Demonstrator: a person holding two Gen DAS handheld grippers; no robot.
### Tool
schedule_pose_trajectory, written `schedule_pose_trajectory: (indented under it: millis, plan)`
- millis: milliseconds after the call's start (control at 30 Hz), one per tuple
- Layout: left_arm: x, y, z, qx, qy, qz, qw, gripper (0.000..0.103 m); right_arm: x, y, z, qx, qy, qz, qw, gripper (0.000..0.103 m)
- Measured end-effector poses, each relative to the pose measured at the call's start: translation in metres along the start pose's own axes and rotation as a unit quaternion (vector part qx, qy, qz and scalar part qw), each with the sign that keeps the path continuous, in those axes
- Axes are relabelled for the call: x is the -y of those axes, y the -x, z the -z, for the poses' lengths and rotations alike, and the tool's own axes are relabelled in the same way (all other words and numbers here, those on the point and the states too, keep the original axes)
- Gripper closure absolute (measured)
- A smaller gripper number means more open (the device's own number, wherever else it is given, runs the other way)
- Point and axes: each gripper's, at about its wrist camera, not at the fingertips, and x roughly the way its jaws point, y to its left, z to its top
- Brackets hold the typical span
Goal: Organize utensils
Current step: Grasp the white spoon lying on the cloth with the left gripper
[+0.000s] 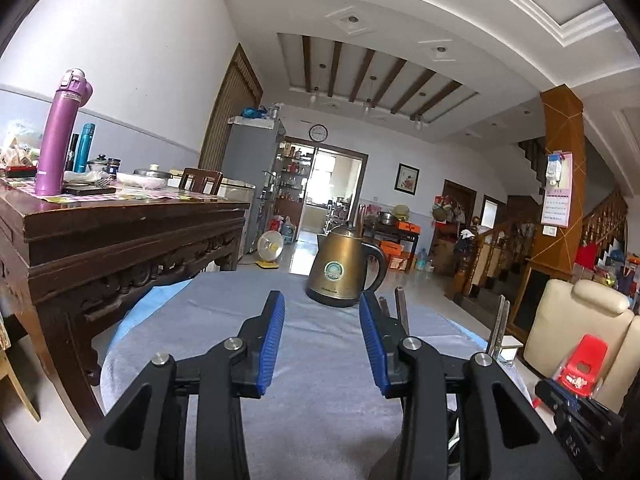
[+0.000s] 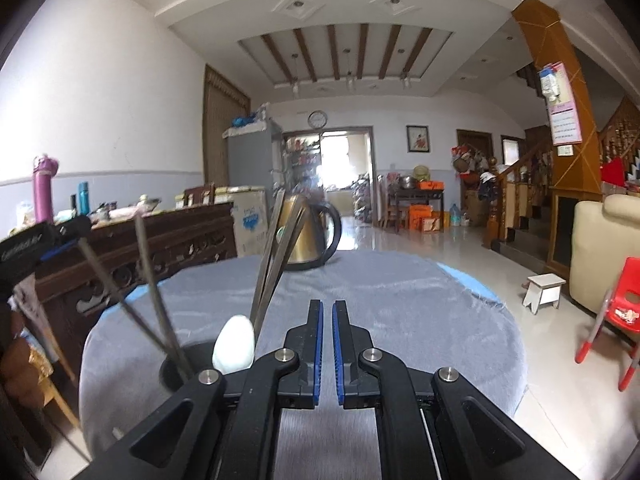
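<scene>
Your right tool was pressed almost together on nothing, level above the grey-clothed worktop. Your left tool was spread and empty. The metal chopsticks and white spoon stood leaning in a dark holder just left, likely gathered upright. Beyond sat the brass kettle.

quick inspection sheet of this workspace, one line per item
surface: round table under a grey cloth, blue edge showing.
job's things: metal chopsticks and a white spoon upright in a dark holder.
clutter: brass kettle at the far side of the table.
grippers: left tool open, holding nothing; right tool nearly closed on nothing.
cables: nothing seen.
surroundings: carved wooden sideboard with a purple flask, red child's chair, white stool.
</scene>
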Motion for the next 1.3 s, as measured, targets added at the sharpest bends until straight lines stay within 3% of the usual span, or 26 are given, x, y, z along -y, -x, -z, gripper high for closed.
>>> schedule_pose_trajectory:
  millis: [33, 100, 167, 233, 300, 333, 433, 500, 567, 700, 833, 1000, 1167, 1233, 1300]
  plan:
    - [-0.001, 0.001, 0.001, -0.006, -0.004, 0.003, 1.0, 0.062, -0.001, 0.004, 0.003, -0.006, 0.006, -0.005, 1.0, 0.097]
    - [-0.004, 0.003, 0.005, -0.036, -0.01, 0.016, 0.9992, 0.039, -0.001, 0.01, 0.01, -0.02, 0.014, -0.009, 1.0, 0.097]
    - [-0.006, 0.002, 0.016, -0.091, -0.023, 0.03, 0.9951, 0.033, 0.0, 0.012, 0.017, -0.034, 0.016, -0.009, 0.999, 0.097]
    - [-0.008, -0.001, 0.03, -0.154, -0.038, 0.047, 0.9862, 0.033, -0.001, 0.011, 0.022, -0.05, 0.02, -0.008, 0.999, 0.097]
    - [-0.007, -0.009, 0.053, -0.242, -0.061, 0.068, 0.966, 0.033, -0.001, 0.009, 0.024, -0.06, 0.02, -0.009, 0.998, 0.097]
    - [-0.004, -0.015, 0.068, -0.292, -0.087, 0.069, 0.95, 0.033, -0.001, 0.008, 0.024, -0.063, 0.018, -0.01, 0.998, 0.097]
    - [0.004, -0.026, 0.101, -0.368, -0.152, 0.068, 0.9146, 0.033, 0.0, 0.004, 0.026, -0.08, 0.007, -0.012, 0.997, 0.097]
    - [0.015, -0.031, 0.115, -0.388, -0.2, 0.07, 0.8969, 0.033, 0.001, 0.001, 0.027, -0.089, 0.0, -0.014, 0.996, 0.097]
    - [0.028, -0.031, 0.121, -0.387, -0.235, 0.08, 0.888, 0.033, 0.001, -0.002, 0.029, -0.095, -0.006, -0.015, 0.995, 0.097]
    - [0.055, -0.028, 0.128, -0.387, -0.304, 0.127, 0.8611, 0.033, 0.001, -0.005, 0.029, -0.102, -0.005, -0.013, 0.995, 0.097]
    - [0.07, -0.026, 0.138, -0.391, -0.337, 0.156, 0.8418, 0.033, 0.001, -0.008, 0.031, -0.11, -0.006, -0.014, 0.994, 0.097]
    - [0.074, -0.03, 0.144, -0.392, -0.342, 0.183, 0.8342, 0.029, 0.003, -0.012, 0.035, -0.123, -0.014, -0.018, 0.992, 0.097]
    - [0.066, -0.055, 0.139, -0.392, -0.308, 0.178, 0.8487, 0.029, 0.005, -0.013, 0.036, -0.127, -0.02, -0.023, 0.991, 0.097]
    - [0.061, -0.066, 0.137, -0.395, -0.29, 0.177, 0.8536, 0.034, 0.005, -0.013, 0.036, -0.13, -0.022, -0.025, 0.991, 0.097]
    - [0.057, -0.074, 0.135, -0.399, -0.271, 0.181, 0.8571, 0.049, 0.005, -0.014, 0.037, -0.131, -0.022, -0.026, 0.991, 0.097]
